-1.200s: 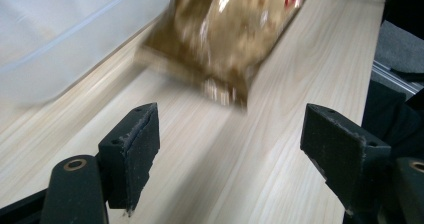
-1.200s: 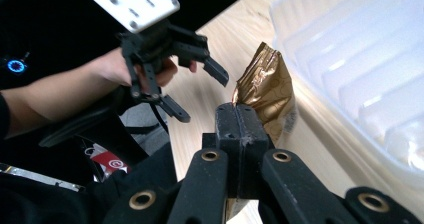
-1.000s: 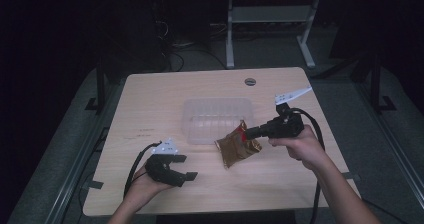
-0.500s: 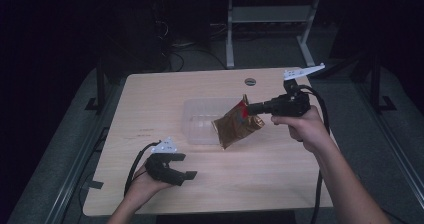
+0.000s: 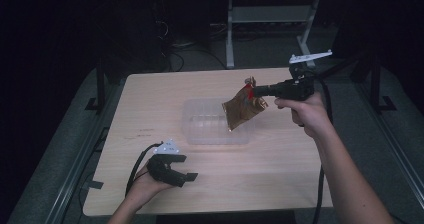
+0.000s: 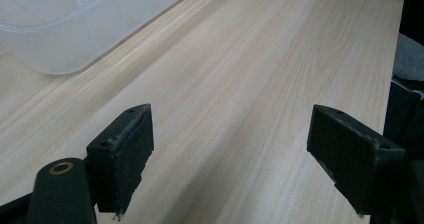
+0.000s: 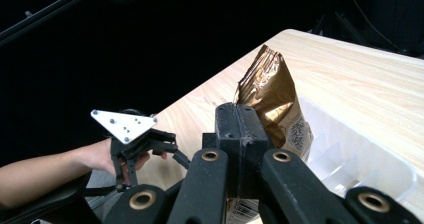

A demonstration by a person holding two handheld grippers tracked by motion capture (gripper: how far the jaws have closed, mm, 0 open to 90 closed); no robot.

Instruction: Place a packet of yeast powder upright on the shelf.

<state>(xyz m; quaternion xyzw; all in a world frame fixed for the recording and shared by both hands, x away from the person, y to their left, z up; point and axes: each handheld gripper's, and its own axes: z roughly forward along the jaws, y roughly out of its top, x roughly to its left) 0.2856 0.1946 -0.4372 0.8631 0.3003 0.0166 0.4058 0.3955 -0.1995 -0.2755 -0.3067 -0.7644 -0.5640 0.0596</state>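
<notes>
A crinkled gold snack bag (image 5: pixel 241 110) hangs in the air above the right end of a clear plastic tub (image 5: pixel 210 129). My right gripper (image 5: pixel 253 90) is shut on the bag's upper edge and points left. In the right gripper view the shut jaws (image 7: pixel 240 119) pinch the bag (image 7: pixel 272 91) above the tub (image 7: pixel 360 159). My left gripper (image 5: pixel 186 176) rests low at the table's front left. Its jaws have just been opening and stand wide with nothing between them. The left gripper view has its pads (image 6: pixel 125 149) spread over bare wood, with the tub's corner (image 6: pixel 75 29) ahead.
The light wooden table (image 5: pixel 280 184) has bare wood in front of the tub and at the left. Dark floor and a metal stand (image 5: pixel 230 34) lie beyond the far edge. The left gripper (image 7: pixel 134 139) and its hand appear in the right gripper view.
My right gripper has lifted the bag off the table and carried it up and to the far right, over the tub's right end. The left hand has stayed in place.
</notes>
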